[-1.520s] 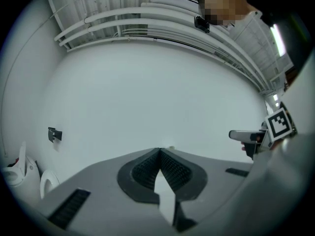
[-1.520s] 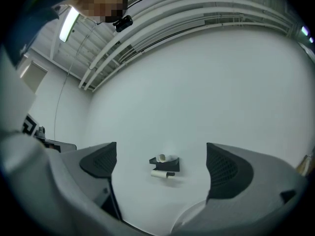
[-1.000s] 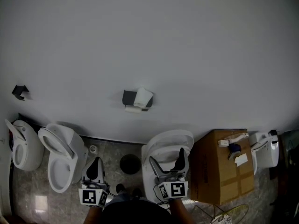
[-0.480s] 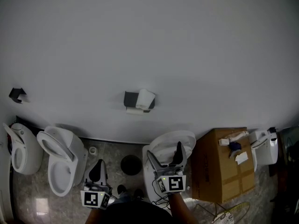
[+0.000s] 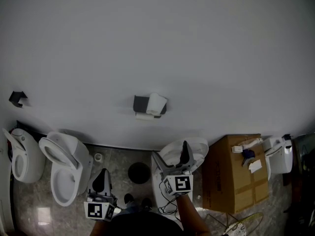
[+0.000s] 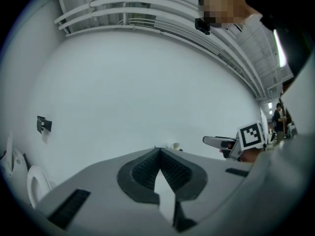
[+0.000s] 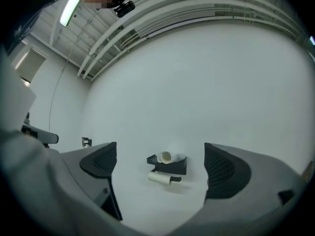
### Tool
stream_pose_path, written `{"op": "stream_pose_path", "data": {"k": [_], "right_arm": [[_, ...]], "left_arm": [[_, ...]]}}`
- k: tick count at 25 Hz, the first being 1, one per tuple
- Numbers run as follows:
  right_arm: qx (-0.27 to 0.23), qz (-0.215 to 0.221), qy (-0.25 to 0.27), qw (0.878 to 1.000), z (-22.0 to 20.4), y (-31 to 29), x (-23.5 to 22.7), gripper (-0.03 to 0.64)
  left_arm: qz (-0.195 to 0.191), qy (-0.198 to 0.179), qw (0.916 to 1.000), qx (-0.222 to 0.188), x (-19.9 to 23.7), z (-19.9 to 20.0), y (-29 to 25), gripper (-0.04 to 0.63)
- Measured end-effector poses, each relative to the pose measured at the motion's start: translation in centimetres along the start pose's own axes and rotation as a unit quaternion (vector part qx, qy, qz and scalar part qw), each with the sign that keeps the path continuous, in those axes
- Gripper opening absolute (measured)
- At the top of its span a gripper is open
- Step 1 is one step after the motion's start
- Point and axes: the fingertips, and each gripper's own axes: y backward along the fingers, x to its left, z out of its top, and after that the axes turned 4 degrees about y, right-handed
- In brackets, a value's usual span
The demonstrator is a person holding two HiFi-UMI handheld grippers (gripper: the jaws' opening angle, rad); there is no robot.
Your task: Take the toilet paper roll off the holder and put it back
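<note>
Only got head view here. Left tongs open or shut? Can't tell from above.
Observer: Shut. The left gripper view shows the left tongs closed tip to tip, nothing between them.
Operator: And the other one, aimed properly?
Observer: Yes. In the right gripper view the right tongs stand wide apart, the holder framed between them, not touching it.
Operator: Roll mounted?
Observer: Yes, the toilet paper roll hangs under the holder. A second roll lies on top, core end facing that camera.

At far left I see a white toilet, with a second toilet just beside it. A dark round drain sits on the stone floor. A cardboard box stands right of a third toilet. A small black bracket hangs on the white wall.
</note>
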Motion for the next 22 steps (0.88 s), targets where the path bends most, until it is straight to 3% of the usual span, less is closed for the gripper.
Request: {"op": "stream_pose_path", "data": {"k": [8,22], "right_arm": [[-0.01,0.003,-0.012,1.0,-0.9,-3.0,-0.4,0.554],[0.019,-0.003,-0.023,1.0,-4.3,-8.1,-1.4,0.554]], "left_arm": [[0.008,-0.005,1.0,0.001,1.2,0.0,0.2,0.003],[0.014,-0.007,0.9999,0.002,2.0,0.2,-0.3,0.003]]}}
